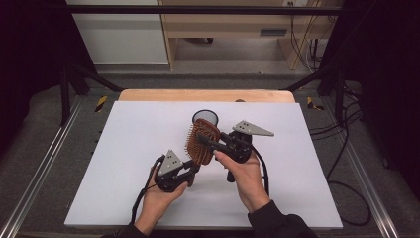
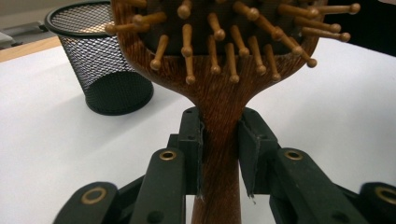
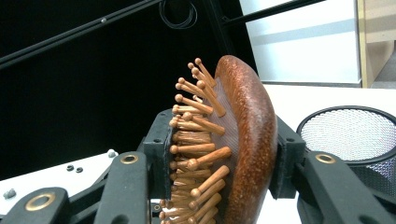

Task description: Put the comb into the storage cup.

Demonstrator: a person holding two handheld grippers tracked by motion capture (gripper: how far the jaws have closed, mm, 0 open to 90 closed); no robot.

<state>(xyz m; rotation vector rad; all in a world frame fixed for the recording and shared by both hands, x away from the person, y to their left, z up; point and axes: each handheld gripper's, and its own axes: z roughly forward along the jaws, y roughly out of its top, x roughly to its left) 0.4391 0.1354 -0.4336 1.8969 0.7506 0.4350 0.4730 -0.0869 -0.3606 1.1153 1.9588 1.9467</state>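
1. Holding the wooden hairbrush (image 1: 202, 141) in the air above the white table (image 1: 124, 163), both grippers are on it at once, so the step in hand looks like a handover from one hand to the other.
2. The left gripper (image 1: 190, 171) is clamped on the brush's handle (image 2: 217, 154); in the left gripper view its two black jaws press against either side of the handle, just below the bristled head.
3. The right gripper (image 1: 205, 141) grips the brush's head (image 3: 247, 140): in the right gripper view one jaw bears on the wooden pins and the other on the smooth rounded back.
4. The black mesh cup (image 1: 205, 118) stands upright on the table just behind the brush, apart from it, its mouth open upward.
5. Judging from this, the cup is the likely destination, though the frames alone cannot confirm it.
6. The next move calls for the left gripper to release the handle while the right one keeps firm hold, since pins give an uneven surface and the head could twist.
7. After that, the brush would need tilting handle-down and lining up over the cup's rim before lowering.
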